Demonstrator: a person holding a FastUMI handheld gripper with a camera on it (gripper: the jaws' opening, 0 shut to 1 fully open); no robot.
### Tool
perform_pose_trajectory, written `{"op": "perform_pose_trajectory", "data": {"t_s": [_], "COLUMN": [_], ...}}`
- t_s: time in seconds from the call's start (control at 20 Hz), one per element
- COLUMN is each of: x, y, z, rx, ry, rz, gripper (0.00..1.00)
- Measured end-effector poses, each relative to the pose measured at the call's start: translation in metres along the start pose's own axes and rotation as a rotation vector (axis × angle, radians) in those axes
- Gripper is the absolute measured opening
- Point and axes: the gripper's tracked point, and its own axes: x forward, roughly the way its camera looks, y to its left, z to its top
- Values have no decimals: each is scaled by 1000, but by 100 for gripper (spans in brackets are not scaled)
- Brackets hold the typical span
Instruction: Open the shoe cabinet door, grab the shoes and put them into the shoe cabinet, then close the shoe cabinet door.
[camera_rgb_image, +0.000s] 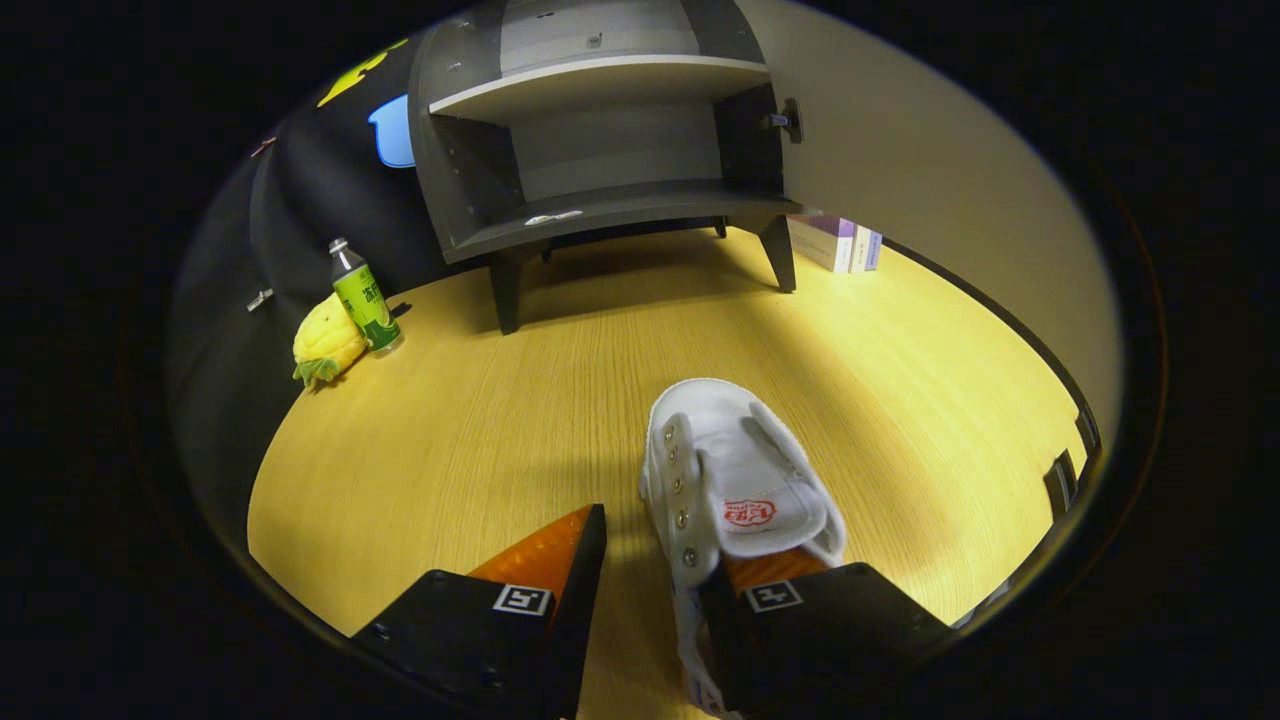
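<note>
We see a white canvas shoe (735, 480) with metal eyelets and a red tongue label on the wooden table (480, 420). Our gripper (660, 560) gapes wide, one finger inside it. The open shoe cabinet (600, 150) stands at twelve o'clock.

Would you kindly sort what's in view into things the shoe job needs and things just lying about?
Job: shoe, with the right finger inside it and the left outside, the gripper open; cabinet, its door open.

Lying about: bottle, pineapple toy, boxes.
</note>
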Motion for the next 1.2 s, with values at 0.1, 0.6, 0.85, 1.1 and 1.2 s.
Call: {"op": "perform_pose_trajectory", "data": {"t_s": [0.1,0.6,0.85,1.1,1.2], "x": [13,15,-8,-53,-72], "y": [-14,-13,-31,-36,-33], "z": [4,16,51,105,130], "rx": [-5,-8,-5,-11,-8], "ry": [-21,-59,-113,-172,-199], "rz": [-48,10,-8,-11,-3], "gripper": [55,8,8,8,8]}}
